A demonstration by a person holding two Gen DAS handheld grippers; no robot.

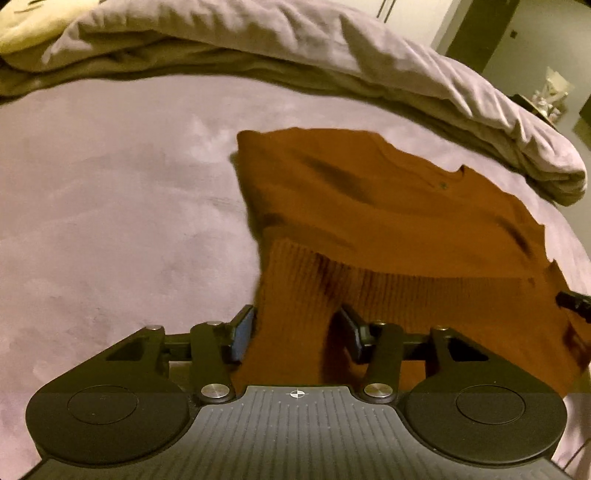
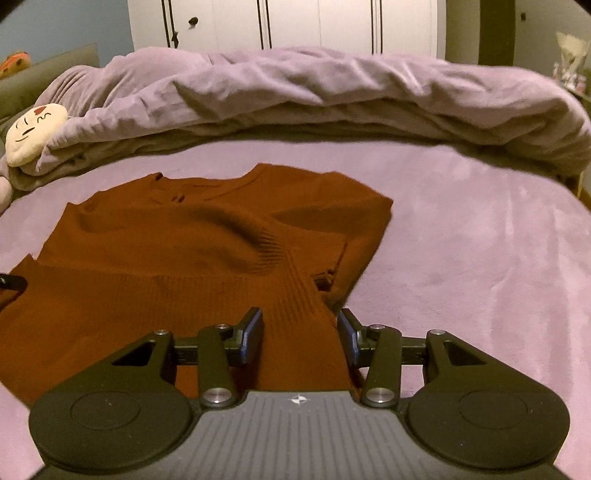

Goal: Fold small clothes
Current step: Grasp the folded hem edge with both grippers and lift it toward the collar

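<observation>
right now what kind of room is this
Most likely a bedroom. The rust-brown sweater lies on a bed with a lilac sheet, a rumpled duvet is bunched along the far side, and a white wardrobe stands behind it.

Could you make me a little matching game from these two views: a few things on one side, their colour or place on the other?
Things:
1. sweater
2. duvet
3. plush toy
4. wardrobe

Descriptions:
a. white, behind the bed
b. rust-brown, ribbed hem between both grippers' fingers
c. cream, with a drawn face, far left
d. lilac, bunched along the far side

Pairs: 1-b, 2-d, 3-c, 4-a
</observation>
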